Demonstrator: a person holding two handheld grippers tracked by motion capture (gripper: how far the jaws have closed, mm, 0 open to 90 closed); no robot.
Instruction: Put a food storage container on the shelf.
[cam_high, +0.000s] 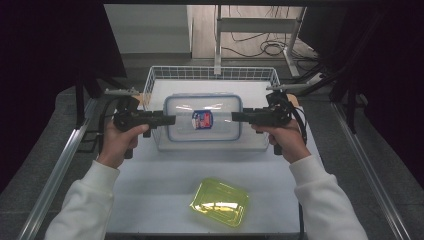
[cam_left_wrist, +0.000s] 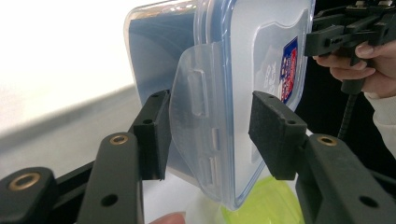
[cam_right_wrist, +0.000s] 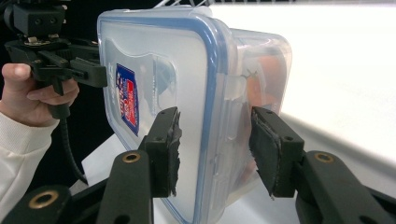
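A clear plastic box (cam_high: 203, 118) with a blue-rimmed snap lid and a small red-and-blue label (cam_high: 202, 120) is held over a white wire basket (cam_high: 150, 80) at the far edge of the desk (cam_high: 150, 200). Something orange shows through its wall in the right gripper view; what it is cannot be told. The left tongs (cam_high: 171, 119) are closed on its left short end over a lid flap, and the right tongs (cam_high: 236, 117) are closed on its right short end, both about half open. The box lies flat, lid up, its long axis running left to right. A yellow-green tray (cam_high: 220, 202) sits near the front edge of the desk.
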